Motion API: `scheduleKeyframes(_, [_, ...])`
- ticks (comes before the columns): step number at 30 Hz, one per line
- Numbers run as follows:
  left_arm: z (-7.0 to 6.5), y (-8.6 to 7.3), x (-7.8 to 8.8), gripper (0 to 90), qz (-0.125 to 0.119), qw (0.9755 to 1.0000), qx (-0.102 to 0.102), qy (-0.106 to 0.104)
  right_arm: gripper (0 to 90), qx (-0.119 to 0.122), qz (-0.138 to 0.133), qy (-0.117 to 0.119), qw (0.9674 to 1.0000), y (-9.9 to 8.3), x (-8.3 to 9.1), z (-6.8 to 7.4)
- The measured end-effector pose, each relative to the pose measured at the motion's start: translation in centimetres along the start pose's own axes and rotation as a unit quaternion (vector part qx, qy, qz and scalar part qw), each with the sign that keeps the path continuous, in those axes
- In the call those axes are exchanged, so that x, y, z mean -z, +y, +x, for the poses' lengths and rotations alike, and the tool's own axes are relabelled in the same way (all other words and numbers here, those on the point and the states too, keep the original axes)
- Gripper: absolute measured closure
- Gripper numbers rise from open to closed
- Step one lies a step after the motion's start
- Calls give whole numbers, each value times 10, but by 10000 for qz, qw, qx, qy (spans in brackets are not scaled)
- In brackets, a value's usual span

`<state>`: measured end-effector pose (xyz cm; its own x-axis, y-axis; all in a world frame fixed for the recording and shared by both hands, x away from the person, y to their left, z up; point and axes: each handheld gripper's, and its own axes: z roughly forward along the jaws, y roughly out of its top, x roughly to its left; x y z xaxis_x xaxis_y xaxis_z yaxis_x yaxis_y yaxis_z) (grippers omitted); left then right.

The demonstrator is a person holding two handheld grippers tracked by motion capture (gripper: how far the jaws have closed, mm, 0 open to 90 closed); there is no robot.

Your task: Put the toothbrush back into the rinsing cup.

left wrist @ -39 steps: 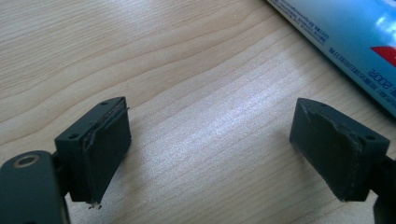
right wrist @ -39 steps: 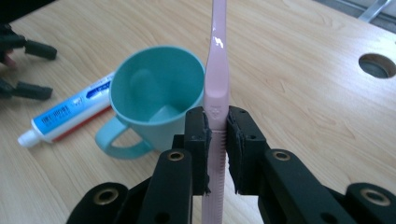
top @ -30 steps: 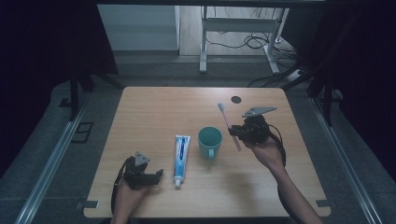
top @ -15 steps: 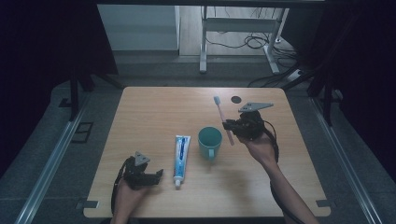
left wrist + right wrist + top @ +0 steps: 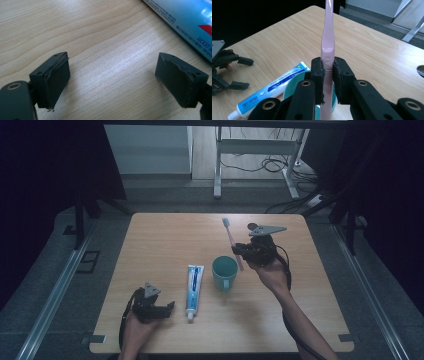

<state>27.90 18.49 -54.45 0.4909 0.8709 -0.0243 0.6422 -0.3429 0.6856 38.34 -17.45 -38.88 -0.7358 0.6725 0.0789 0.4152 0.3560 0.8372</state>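
Right claw [image 5: 327,82] clamped on the pink toothbrush [image 5: 328,37] at mid-handle, holding it bristles-up with the handle end over the teal cup [image 5: 224,271]. Left claw [image 5: 112,82] wide open and empty, low over the counter [image 5: 165,240] just beside the toothpaste tube [image 5: 194,284]. Pickup looks done; lowering the toothbrush into the cup and releasing remains.

My tabletop [image 5: 165,240] is pale wood-grain. On it I see a blue toothpaste tube [image 5: 193,284] lying flat just beside my left hand-held gripper [image 5: 167,308], and a teal mug [image 5: 224,272] standing upright below my right hand-held gripper [image 5: 239,251].
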Motion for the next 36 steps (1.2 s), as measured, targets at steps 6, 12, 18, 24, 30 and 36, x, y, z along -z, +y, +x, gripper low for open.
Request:
scheduleKeyframes(6, [0, 0, 0, 126, 0, 10000, -1, -2, 788, -7, -68, 62, 10000, 4, -6, 4])
scheduleKeyframes(12, [0, 0, 0, 126, 0, 10000, 1, -2, 788, -27, -114, 91, 9999, 5, -11, 7])
scheduleKeyframes(18, [0, 0, 0, 126, 1, 10000, -1, -2, 788, 25, -120, 132, 9998, 7, -19, 12])
scheduleKeyframes(24, [0, 0, 0, 126, 0, 10000, -1, 0, 787, 78, -65, 148, 9998, 0, -28, 15])
scheduleKeyframes(30, [0, 0, 0, 126, 3, 10000, 5, 0, 787, 43, -13, 163, 9999, -9, -35, 14])
scheduleKeyframes(36, [0, 0, 0, 126, -1, 10000, 14, -4, 787, -23, 53, 178, 9998, -21, -42, 11])
